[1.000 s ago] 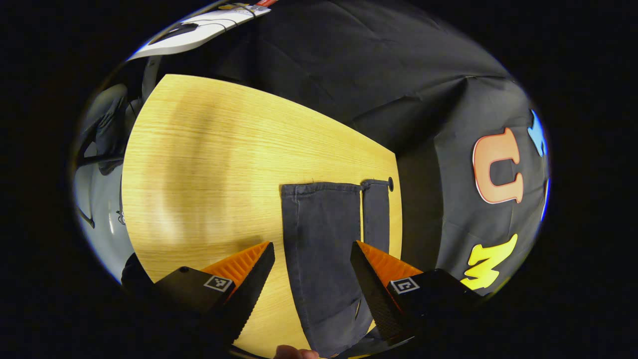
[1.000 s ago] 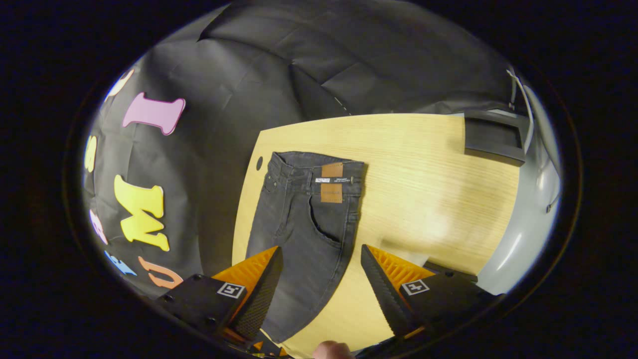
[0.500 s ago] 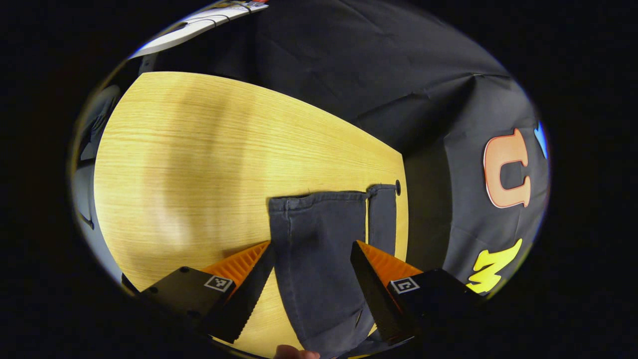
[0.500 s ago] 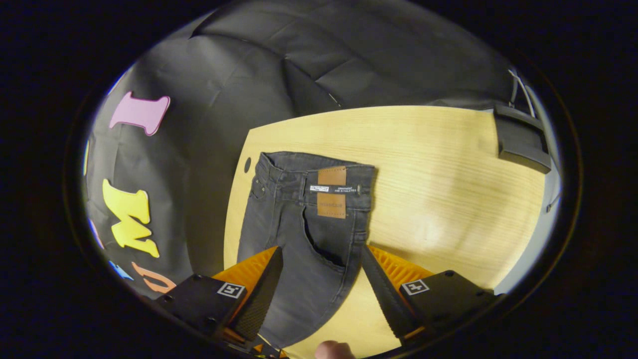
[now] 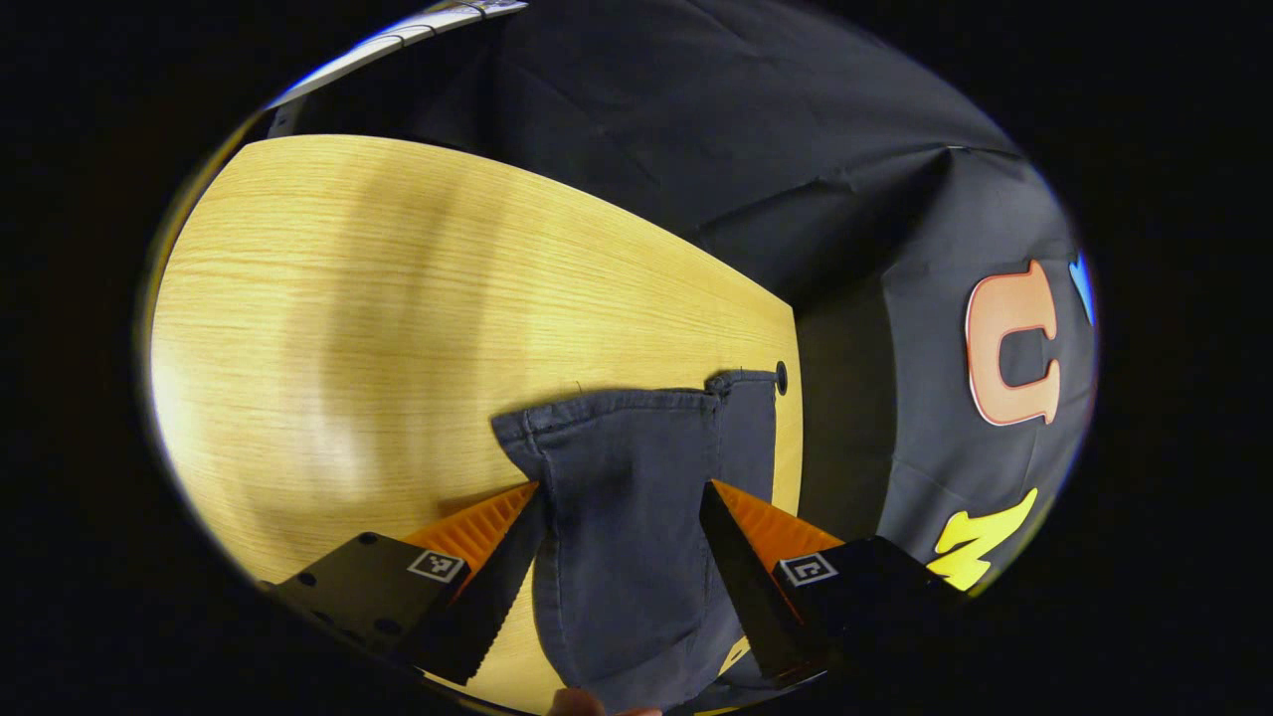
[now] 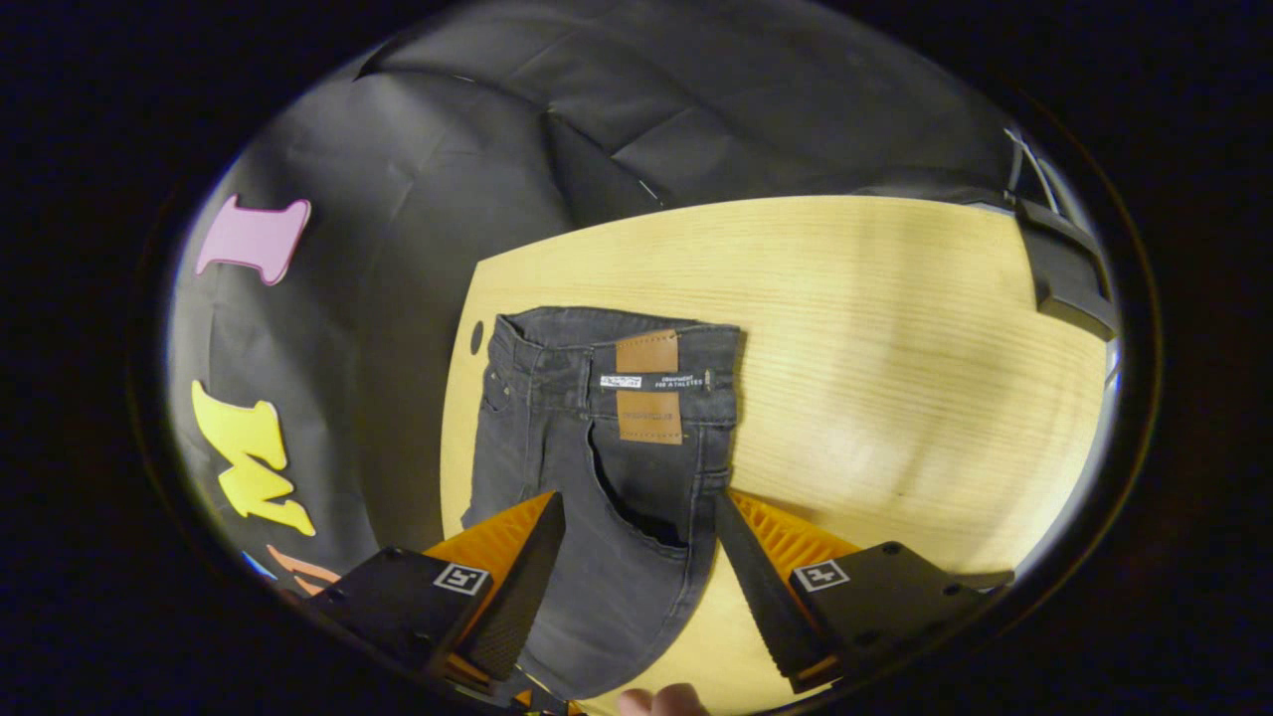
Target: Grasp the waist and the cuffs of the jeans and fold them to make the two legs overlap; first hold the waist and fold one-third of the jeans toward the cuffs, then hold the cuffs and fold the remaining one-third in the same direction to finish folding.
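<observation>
A: Where are the jeans (image 6: 607,467) relative to each gripper?

B: They lie flat on the table (image 6: 895,328), legs already overlapped, hard against the table edge nearest the booth wall. The long axis runs straight ahead between both sets of jaws. The right gripper (image 6: 636,542) faces the waist (image 6: 617,348); the left gripper (image 5: 622,532) faces the cuffs (image 5: 636,403).

A: Jaw state?

B: Both sets stand wide, straddling the cloth, gripping nothing.

A: Which moves first?

B: In my judgement the right, since the waist fold comes first. The waist still lies ahead of its jaws.

A: Change from a second ago?

B: Both grippers have advanced; waist and cuffs now sit closer. The near cuff corner has skewed.
</observation>
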